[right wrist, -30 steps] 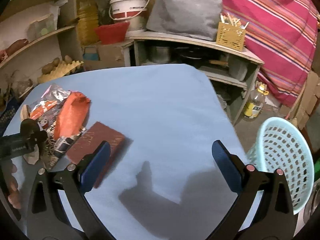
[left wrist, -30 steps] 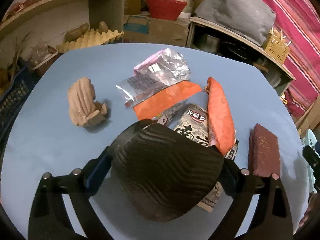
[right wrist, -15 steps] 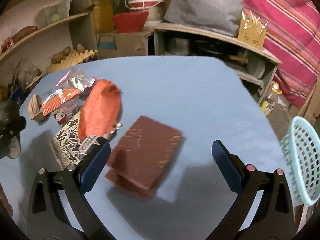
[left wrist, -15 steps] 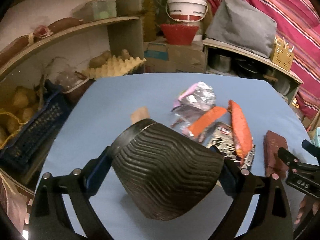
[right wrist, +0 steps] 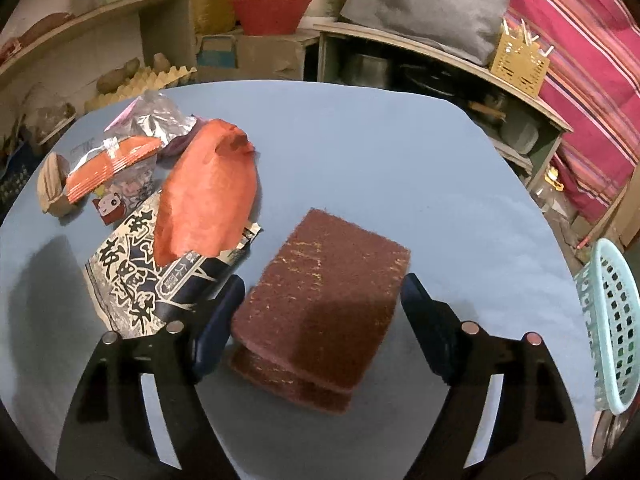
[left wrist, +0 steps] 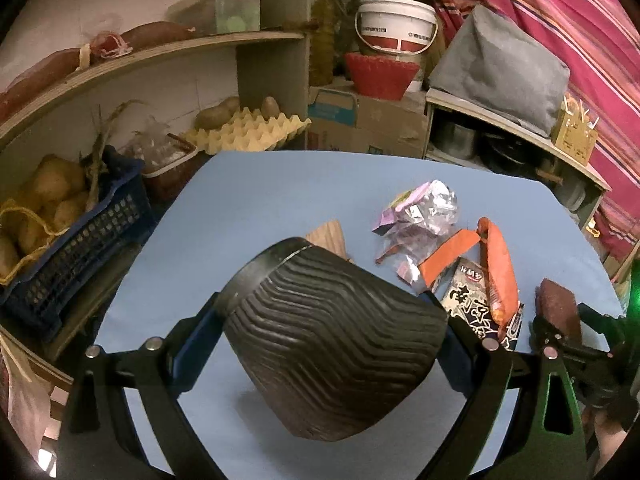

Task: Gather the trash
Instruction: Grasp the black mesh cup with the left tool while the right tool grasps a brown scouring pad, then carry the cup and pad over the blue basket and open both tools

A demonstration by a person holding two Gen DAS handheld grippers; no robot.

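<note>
My left gripper [left wrist: 332, 344] is shut on a black ribbed bowl [left wrist: 332, 356] and holds it above the blue table [left wrist: 256, 208]. My right gripper [right wrist: 322, 304] is open, its jaws on either side of a dark red scouring pad stack [right wrist: 320, 300] lying on the table [right wrist: 380, 160]. Left of the pad lie an orange wrapper [right wrist: 204, 196], a black-and-white printed packet [right wrist: 140, 272], a smaller orange packet [right wrist: 108, 168] and a silver foil wrapper [right wrist: 156, 116]. The same wrappers show in the left wrist view [left wrist: 492, 268]. A beige ridged piece [right wrist: 50, 184] lies at the far left.
A light blue plastic basket [right wrist: 612, 328] stands off the table's right edge. Shelves with an egg tray [left wrist: 244, 132], potatoes in a dark blue crate [left wrist: 60, 232], a red bowl [left wrist: 380, 74] and a white bucket [left wrist: 396, 26] surround the table's far side.
My right gripper has moved left and down over the scouring pad, which now sits between its jaws. My left gripper has lifted and pulled back with the black bowl.
</note>
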